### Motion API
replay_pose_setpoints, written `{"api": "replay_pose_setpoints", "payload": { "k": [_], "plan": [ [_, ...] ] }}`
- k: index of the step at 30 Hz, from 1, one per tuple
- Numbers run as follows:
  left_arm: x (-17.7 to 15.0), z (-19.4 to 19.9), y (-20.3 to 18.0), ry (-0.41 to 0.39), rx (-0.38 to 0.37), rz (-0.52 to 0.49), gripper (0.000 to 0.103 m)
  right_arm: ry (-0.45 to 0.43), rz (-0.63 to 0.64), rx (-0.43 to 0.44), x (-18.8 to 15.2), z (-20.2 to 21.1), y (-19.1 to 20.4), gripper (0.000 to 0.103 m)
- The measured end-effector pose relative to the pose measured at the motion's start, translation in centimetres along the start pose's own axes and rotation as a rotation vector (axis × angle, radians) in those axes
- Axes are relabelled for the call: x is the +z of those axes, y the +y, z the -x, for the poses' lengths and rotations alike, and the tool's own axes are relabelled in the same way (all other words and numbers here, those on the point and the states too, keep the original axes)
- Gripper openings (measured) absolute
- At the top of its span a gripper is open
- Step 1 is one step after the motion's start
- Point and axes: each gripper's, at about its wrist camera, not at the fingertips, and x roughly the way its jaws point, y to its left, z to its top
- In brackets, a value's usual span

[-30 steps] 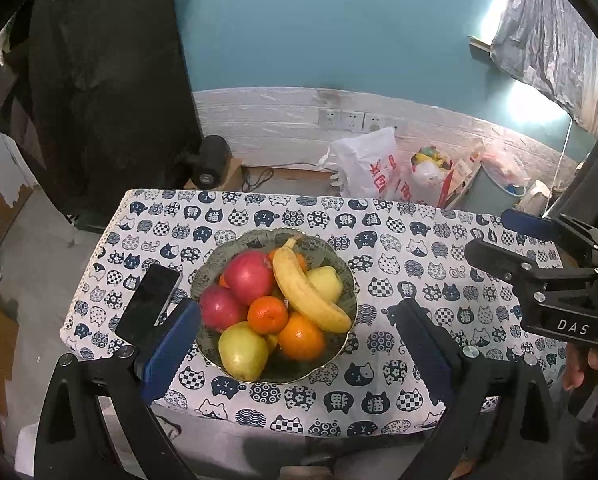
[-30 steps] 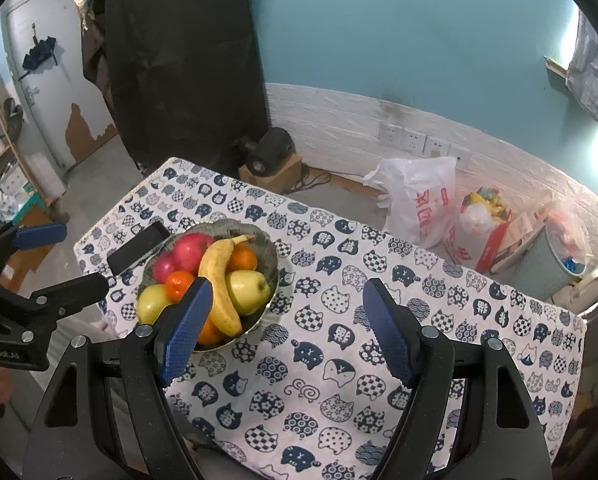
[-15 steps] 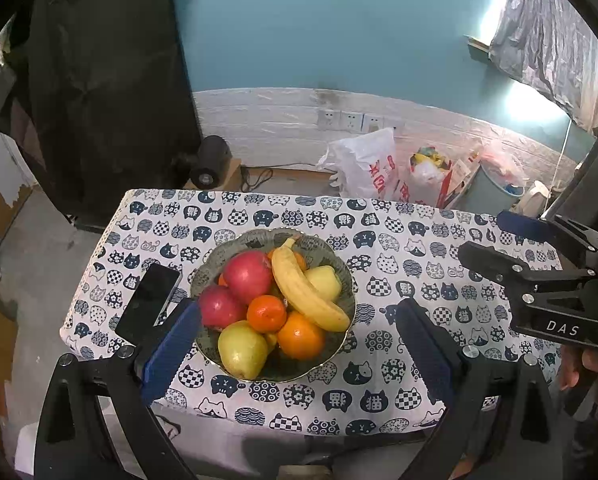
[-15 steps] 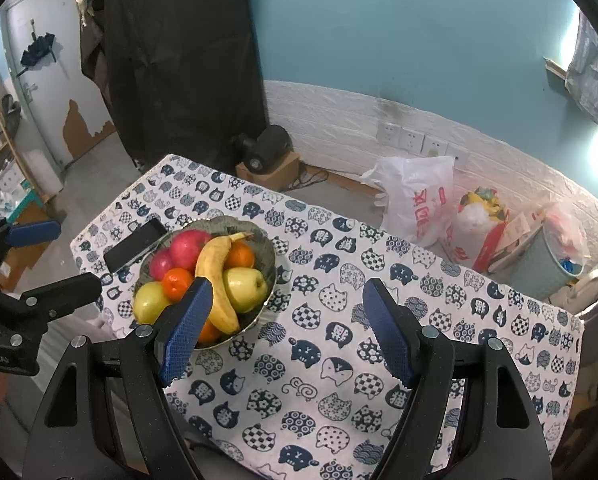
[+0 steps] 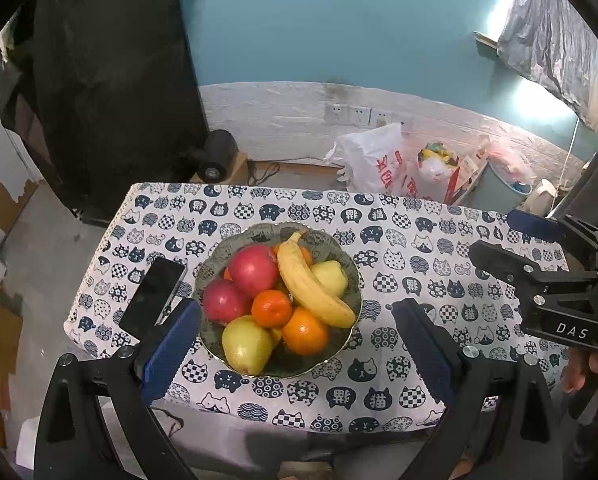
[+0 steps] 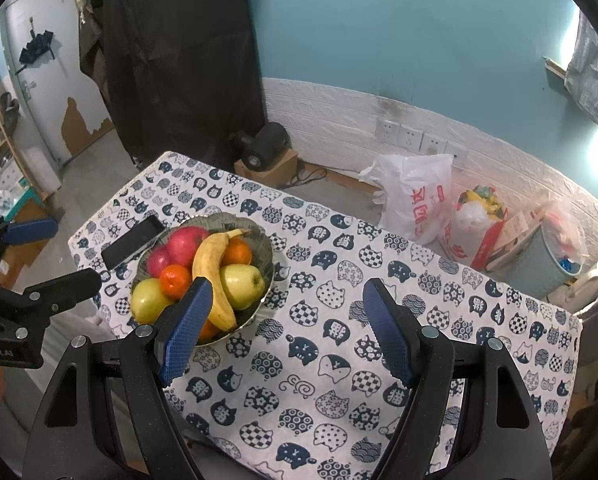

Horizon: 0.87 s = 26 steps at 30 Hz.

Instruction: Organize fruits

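Note:
A patterned bowl (image 5: pixel 345 264) on the cat-print tablecloth holds a banana (image 5: pixel 309 286), two red apples (image 5: pixel 253 268), a green apple (image 5: pixel 333 278), a pear (image 5: pixel 245 344), oranges (image 5: pixel 305 330) and a mandarin (image 5: pixel 271 307). The bowl also shows in the right wrist view (image 6: pixel 267 240). My left gripper (image 5: pixel 295 344) is open and empty, above the table's near edge in front of the bowl. My right gripper (image 6: pixel 287 324) is open and empty, above the table to the right of the bowl.
A black phone (image 5: pixel 153 298) lies left of the bowl. The tablecloth (image 6: pixel 339 360) covers the table. Beyond the far edge on the floor stand plastic bags (image 5: pixel 375 164), a bin (image 6: pixel 555 258) and a black device on a box (image 6: pixel 265 148).
Both grippers have drifted slightly; the bowl sits a little higher and nearer the middle of each view. Both stay open and empty.

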Motion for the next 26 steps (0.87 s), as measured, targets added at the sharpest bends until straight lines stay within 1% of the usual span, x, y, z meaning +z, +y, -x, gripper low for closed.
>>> {"api": "replay_pose_setpoints", "payload": {
  "k": [10, 22, 26],
  "plan": [
    [-0.26, -0.47, -0.14, 0.026, -0.014, 0.004, 0.099, 0.003, 0.003, 0.000, -0.08, 0.04, 0.05, 0.076],
    [-0.31, -0.37, -0.63, 0.024, -0.024, -0.008, 0.099, 0.003, 0.003, 0.000, -0.12, 0.09, -0.02, 0.076],
    [-0.27, -0.37, -0.75, 0.026, -0.016, -0.014, 0.099, 0.003, 0.005, -0.001, -0.14, 0.09, -0.03, 0.076]
  ]
}}
